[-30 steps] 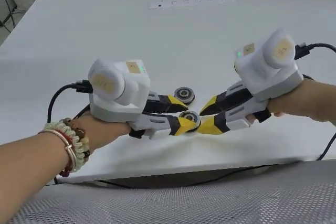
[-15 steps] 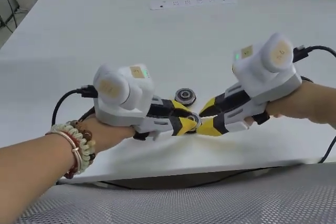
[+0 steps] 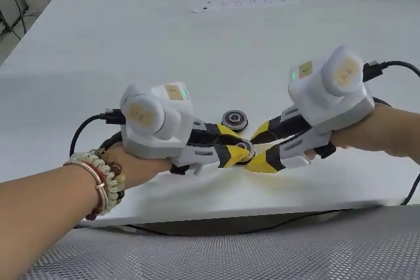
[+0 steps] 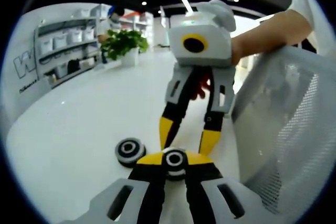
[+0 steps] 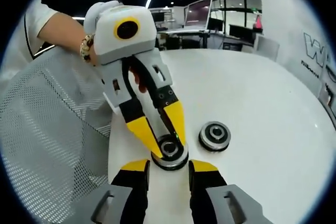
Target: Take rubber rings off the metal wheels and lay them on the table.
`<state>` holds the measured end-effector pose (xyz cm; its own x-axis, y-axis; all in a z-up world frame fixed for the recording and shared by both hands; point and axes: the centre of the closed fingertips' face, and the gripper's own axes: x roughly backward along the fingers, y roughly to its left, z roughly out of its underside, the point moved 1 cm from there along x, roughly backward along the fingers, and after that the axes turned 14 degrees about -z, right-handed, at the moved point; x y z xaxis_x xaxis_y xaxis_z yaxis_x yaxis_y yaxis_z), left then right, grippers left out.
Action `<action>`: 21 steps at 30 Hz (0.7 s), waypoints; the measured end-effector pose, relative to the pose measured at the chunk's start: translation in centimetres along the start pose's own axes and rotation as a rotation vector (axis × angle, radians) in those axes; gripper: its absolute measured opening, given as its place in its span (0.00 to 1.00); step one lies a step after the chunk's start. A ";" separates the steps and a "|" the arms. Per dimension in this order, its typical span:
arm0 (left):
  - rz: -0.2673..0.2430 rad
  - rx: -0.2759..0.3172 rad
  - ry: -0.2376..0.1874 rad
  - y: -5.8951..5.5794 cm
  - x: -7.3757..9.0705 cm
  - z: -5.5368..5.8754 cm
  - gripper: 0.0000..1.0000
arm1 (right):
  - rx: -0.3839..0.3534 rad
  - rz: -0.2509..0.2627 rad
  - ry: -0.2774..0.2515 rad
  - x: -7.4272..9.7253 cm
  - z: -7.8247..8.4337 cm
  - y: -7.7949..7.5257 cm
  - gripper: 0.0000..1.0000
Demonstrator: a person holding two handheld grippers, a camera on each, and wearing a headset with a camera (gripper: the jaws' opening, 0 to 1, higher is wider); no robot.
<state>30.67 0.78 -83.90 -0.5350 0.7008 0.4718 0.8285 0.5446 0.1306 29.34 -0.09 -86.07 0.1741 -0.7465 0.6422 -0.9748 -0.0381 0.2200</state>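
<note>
Wheel [image 5: 169, 152] with a dark rubber ring [image 5: 157, 157] around its rim sits at the near edge of the counter [image 3: 197, 50], about midway along that edge. It lies roughly flat, hub hole pointing up, tipped a little. It is round, so no long axis. Can't tell if it rests on the counter or is lifted just off it.

Left gripper [image 4: 173, 159] comes in from the left edge side. Its jaws are closed onto the wheel, yellow tips pinching it from both sides. Right gripper [image 5: 168, 166] faces it from the right edge side, nose to nose. Its jaws are spread apart with nothing between them clamped, tips on either side of the same wheel. Contact with the ring can't be told.

Second wheel [image 3: 234, 120] lies flat on the counter just behind the held one, toward the far edge, hub up, dark ring on, apart from both grippers.

Power strip [image 3: 243, 3] lies near the far edge of the counter.

Beaded bracelets [image 3: 98, 178] sit on the left wrist.

Writing: a large "W" on a wall panel [image 5: 315, 45], small text under it too blurred to read. Yellowish stickers on the gripper housings, unreadable.
</note>
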 end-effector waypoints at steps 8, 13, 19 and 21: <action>-0.004 0.001 -0.003 0.1 -0.3 0.0 0.14 | 0.026 -0.004 -0.006 0.3 -0.2 -0.2 0.22; -0.006 0.001 -0.005 0.1 -0.4 0.1 0.14 | 0.032 -0.009 0.004 0.5 0.0 -0.3 0.20; -0.006 0.000 -0.007 0.1 -0.5 0.1 0.14 | -0.009 -0.021 0.003 0.8 0.4 -0.2 0.15; -0.007 0.000 -0.008 0.1 -0.5 0.1 0.14 | -0.016 -0.018 0.000 0.8 0.4 -0.2 0.13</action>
<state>30.99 0.52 -84.24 -0.5418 0.7011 0.4637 0.8249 0.5493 0.1334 29.62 -0.96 -85.84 0.1915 -0.7458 0.6380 -0.9692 -0.0412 0.2428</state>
